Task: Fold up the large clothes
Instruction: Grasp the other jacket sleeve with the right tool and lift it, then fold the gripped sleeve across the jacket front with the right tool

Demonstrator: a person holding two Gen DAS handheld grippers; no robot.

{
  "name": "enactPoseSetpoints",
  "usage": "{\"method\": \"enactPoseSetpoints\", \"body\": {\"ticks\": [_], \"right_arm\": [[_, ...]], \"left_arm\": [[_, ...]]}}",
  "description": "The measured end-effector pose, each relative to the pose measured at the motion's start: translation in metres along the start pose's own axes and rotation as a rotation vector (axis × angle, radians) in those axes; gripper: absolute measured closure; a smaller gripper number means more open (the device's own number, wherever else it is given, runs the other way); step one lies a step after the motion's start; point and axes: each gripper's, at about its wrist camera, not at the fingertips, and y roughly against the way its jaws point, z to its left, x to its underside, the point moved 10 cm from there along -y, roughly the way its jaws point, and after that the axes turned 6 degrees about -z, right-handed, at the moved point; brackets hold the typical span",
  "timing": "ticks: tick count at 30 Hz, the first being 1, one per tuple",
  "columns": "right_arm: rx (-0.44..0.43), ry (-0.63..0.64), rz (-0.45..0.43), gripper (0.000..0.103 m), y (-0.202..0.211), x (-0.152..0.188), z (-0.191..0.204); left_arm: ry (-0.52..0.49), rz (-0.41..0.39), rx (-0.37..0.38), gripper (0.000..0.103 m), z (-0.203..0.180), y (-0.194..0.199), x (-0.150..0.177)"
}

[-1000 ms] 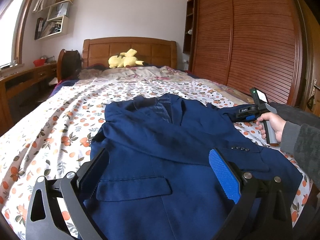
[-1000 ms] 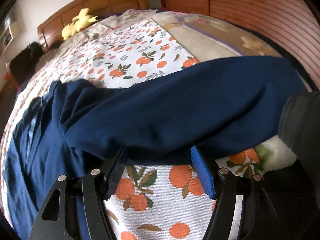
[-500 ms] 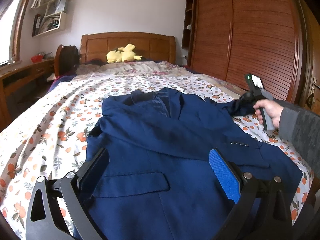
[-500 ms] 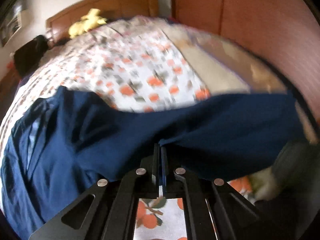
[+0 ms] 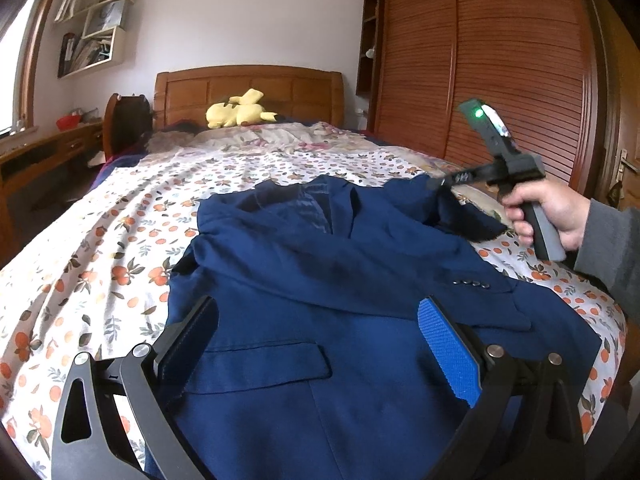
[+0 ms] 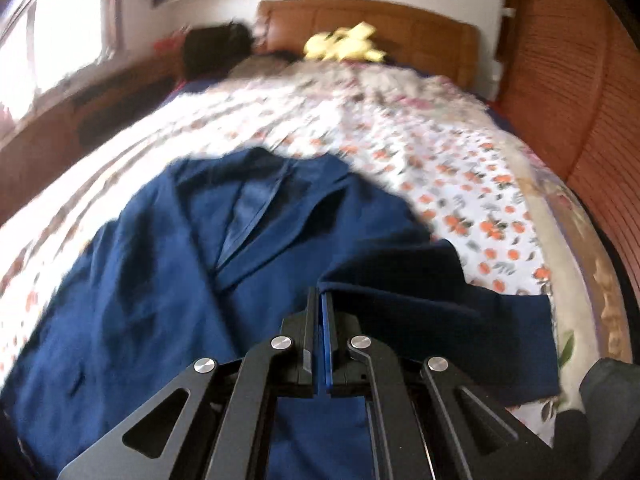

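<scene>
1. My right gripper (image 6: 320, 300) has its jaws pinching the right sleeve (image 6: 440, 300) of the navy blazer (image 5: 320, 264), lifted at the bed's (image 5: 100, 240) right edge.
2. The blazer lies face up, long axis near to far, collar far; its body sits left of those jaws.
3. My left gripper (image 5: 316, 344) hovers with jaws spread over the near hem, gripping nothing.
</scene>
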Motion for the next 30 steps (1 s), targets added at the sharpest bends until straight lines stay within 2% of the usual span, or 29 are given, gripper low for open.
{"method": "enactPoseSetpoints", "body": {"ticks": [5, 12, 14, 19, 22, 25, 26, 30], "right_arm": [[0.031, 0.040, 0.078, 0.101, -0.009, 0.028, 0.013], [0.054, 0.006, 0.072, 0.100, 0.008, 0.031, 0.007], [0.058, -0.003, 0.061, 0.090, 0.014, 0.029, 0.004], [0.073, -0.029, 0.029, 0.083, 0.032, 0.021, -0.008], [0.098, -0.047, 0.001, 0.066, 0.043, 0.014, -0.022], [0.133, -0.068, -0.020, 0.058, 0.049, 0.009, -0.039], [0.146, -0.076, -0.022, 0.051, 0.049, 0.009, -0.045], [0.200, -0.130, -0.004, 0.046, 0.041, 0.022, -0.073]], "left_arm": [[-0.028, -0.010, 0.005, 0.003, -0.004, 0.008, -0.002], [-0.037, -0.005, 0.018, 0.003, -0.006, 0.013, 0.000], [-0.043, 0.001, 0.021, 0.003, -0.006, 0.013, 0.003], [-0.062, 0.022, 0.025, 0.003, -0.008, 0.012, 0.011], [-0.072, 0.027, 0.021, 0.003, -0.009, 0.012, 0.014], [-0.072, 0.027, 0.020, 0.003, -0.009, 0.012, 0.015], [-0.073, 0.027, 0.019, 0.003, -0.009, 0.012, 0.015], [-0.076, 0.030, 0.019, 0.003, -0.010, 0.011, 0.016]]}}
